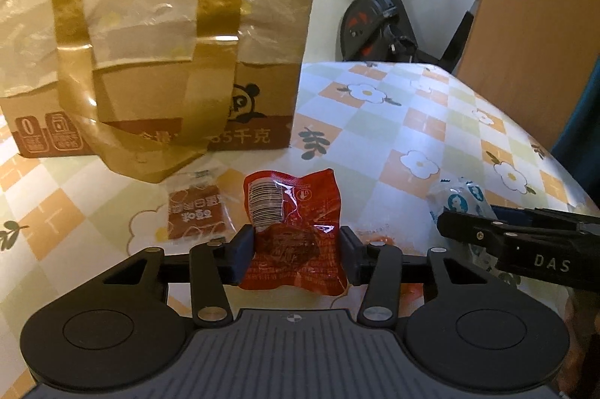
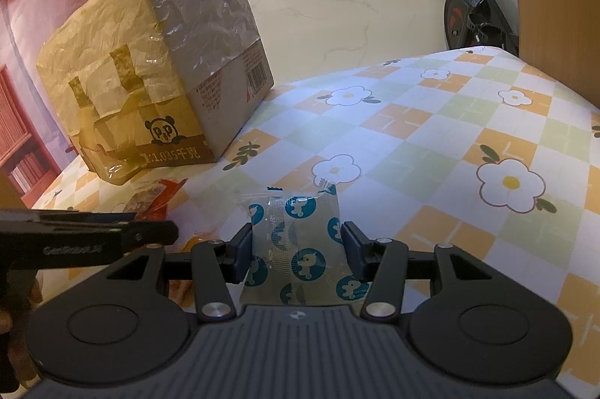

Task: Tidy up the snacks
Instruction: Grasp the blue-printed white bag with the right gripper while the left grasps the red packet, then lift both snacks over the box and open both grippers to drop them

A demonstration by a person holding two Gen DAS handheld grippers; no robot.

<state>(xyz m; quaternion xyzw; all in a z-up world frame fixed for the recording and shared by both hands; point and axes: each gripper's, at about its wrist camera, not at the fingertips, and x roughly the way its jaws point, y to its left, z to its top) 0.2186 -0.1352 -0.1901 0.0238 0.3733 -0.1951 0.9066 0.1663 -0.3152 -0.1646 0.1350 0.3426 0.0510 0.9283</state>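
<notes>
**Both grippers on a packet each, box not yet loaded**

Left gripper (image 1: 297, 254): the red snack packet (image 1: 294, 230) sits between the jaws, pads against both sides of its lower half, so it reads as a pinch. Grip is low on the packet with the barcode end sticking forward, which probably lets it drop in nose-first.

Right gripper (image 2: 296, 251): the clear packet with teal print (image 2: 300, 241) is between the jaws. The left pad touches the film; the right pad looks just clear of the edge, but transparent film makes that hard to call. Can't tell if it's actually clamped.

Both packets are near the table's (image 1: 431, 121) front edge, in front of the cardboard box (image 1: 157, 35), which stands toward the far left corner wrapped in a yellowish plastic bag. Likely destination, so staging close makes sense.

View differences:
- Left wrist shows a brown sachet (image 1: 197, 211) lying flat between the box and the red packet; in the right view that area is mostly behind the other gripper.
- Right wrist shows the box's side face with barcode, and its top sheeted over with plastic, which the left view doesn't show.
</notes>
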